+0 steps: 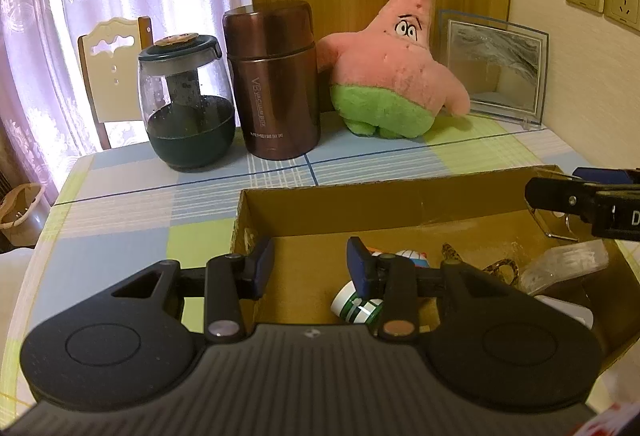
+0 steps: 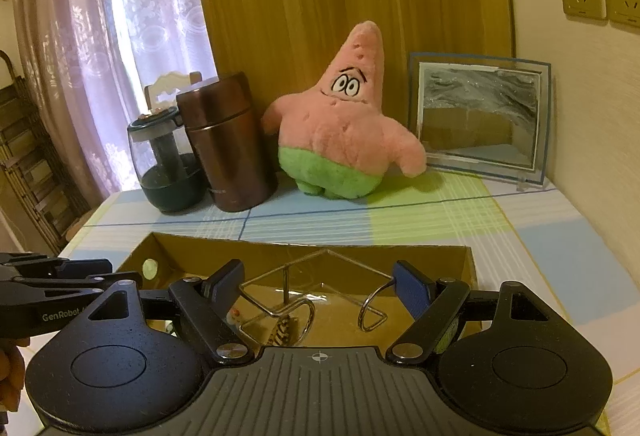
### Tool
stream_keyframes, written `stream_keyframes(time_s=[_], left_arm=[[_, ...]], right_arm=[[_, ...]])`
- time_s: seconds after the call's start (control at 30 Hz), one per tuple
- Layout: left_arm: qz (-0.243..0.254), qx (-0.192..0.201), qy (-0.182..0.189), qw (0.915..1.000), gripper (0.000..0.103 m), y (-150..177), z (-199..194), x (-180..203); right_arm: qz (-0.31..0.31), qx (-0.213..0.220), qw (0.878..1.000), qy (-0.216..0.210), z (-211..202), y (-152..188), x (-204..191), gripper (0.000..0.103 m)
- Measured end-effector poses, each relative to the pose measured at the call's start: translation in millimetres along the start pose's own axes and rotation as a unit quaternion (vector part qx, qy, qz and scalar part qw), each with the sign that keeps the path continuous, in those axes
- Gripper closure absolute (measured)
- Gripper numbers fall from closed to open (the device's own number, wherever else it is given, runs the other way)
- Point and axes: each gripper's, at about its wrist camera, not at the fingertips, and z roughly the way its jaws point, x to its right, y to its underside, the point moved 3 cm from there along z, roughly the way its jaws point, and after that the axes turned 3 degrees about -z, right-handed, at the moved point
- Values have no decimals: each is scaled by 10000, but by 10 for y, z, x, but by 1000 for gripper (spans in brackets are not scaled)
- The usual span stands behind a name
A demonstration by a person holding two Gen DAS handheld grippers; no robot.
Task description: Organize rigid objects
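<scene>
An open cardboard box (image 1: 360, 196) (image 2: 304, 250) sits on the checked tablecloth. My left gripper (image 1: 312, 260) hovers open over the box's left half, empty. Below it lies a small white and green figure (image 1: 356, 306). A leopard-pattern item (image 1: 500, 268) and clear plastic (image 1: 568, 264) lie at the box's right. My right gripper (image 2: 320, 282) is open above the box, with a bent wire puzzle (image 2: 288, 288) between and beyond its fingers, touching neither visibly. The right gripper also shows in the left wrist view (image 1: 580, 200).
At the table's back stand a glass teapot (image 1: 186, 112) (image 2: 168, 164), a brown vacuum flask (image 1: 276, 84) (image 2: 228, 144), a pink star plush (image 1: 396, 72) (image 2: 344, 132) and a glass picture frame (image 1: 496, 64) (image 2: 480, 116). A chair (image 1: 112, 64) stands behind the table.
</scene>
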Motion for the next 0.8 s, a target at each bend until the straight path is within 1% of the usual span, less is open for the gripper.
stream_keyframes(time_s=[0.1,0.17,0.23,0.3,0.47,0.53,0.6,0.63,0.7,0.8], left_arm=[[23,-15,-14,10000,69,3,10,8],[35,-35,-32,10000,69,8,18,16],[40,-46,-54,10000,68,10,22,14],[33,-40,-64,10000,62,13,15,11],[18,-23,-75,10000,58,10,3,6],[9,-17,-75,10000,52,11,-5,5],[2,-5,-73,10000,42,13,-23,5],[-10,0,-70,10000,39,7,-30,6],[-22,15,-62,10000,27,3,-58,9],[-10,79,-85,9999,18,-6,-115,25]], right_arm=[[35,24,10000,-10,3,0,4,24],[52,75,9999,62,-6,-12,12,17],[85,127,9998,115,-20,-24,29,14],[133,147,9997,168,-28,-35,50,14],[158,128,9996,191,-38,-49,68,13],[158,119,9996,183,-39,-52,65,13],[152,120,9996,181,-54,-53,62,13],[155,127,9996,184,-67,-53,64,12],[171,149,9995,200,-88,-57,63,12],[200,173,9994,202,-136,-64,61,12]])
